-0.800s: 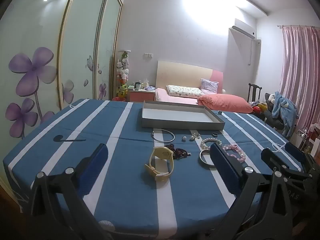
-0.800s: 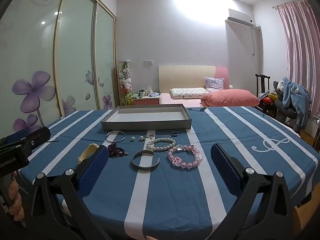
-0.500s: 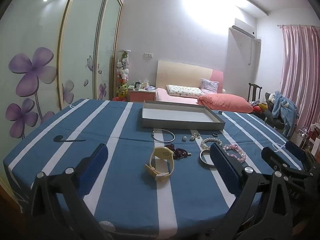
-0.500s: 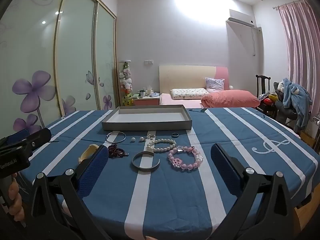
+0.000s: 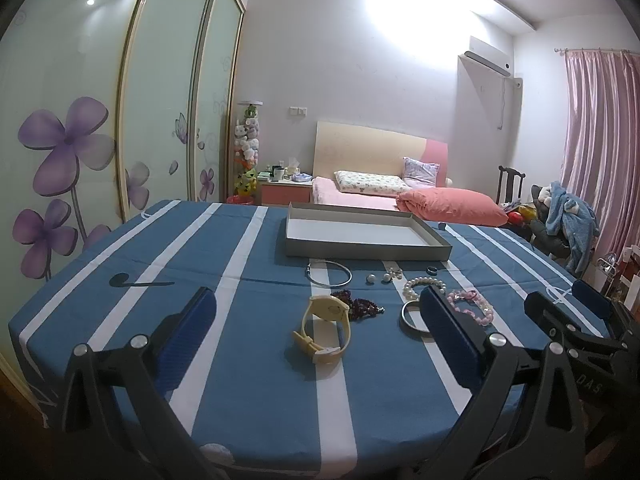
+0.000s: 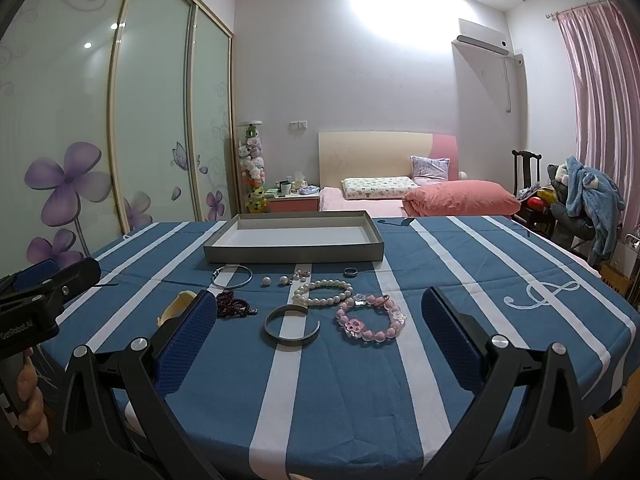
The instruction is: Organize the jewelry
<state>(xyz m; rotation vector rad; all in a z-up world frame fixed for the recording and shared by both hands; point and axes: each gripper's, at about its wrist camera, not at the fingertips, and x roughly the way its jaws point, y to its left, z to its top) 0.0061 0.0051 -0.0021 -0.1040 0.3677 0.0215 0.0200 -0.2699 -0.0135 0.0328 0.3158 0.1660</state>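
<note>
Nothing has shifted since earlier. Left gripper (image 5: 316, 334) and right gripper (image 6: 318, 336) hover, jaws released and empty. Jewelry, watch (image 5: 325, 330) and pink bracelet (image 6: 370, 320), lies on the tabletop (image 6: 460, 280); tray (image 6: 294, 242) at 12 o'clock.

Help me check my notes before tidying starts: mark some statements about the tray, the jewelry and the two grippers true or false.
1. The grey tray holds no jewelry. True.
2. The pink bead bracelet lies inside the tray. False: it lies on the striped tablecloth.
3. The left gripper is shut on the yellow watch. False: its fingers stand wide open, holding nothing.
4. The right gripper is open and empty. True.
5. The pearl bracelet lies between the tray and the pink bead bracelet. True.
</note>
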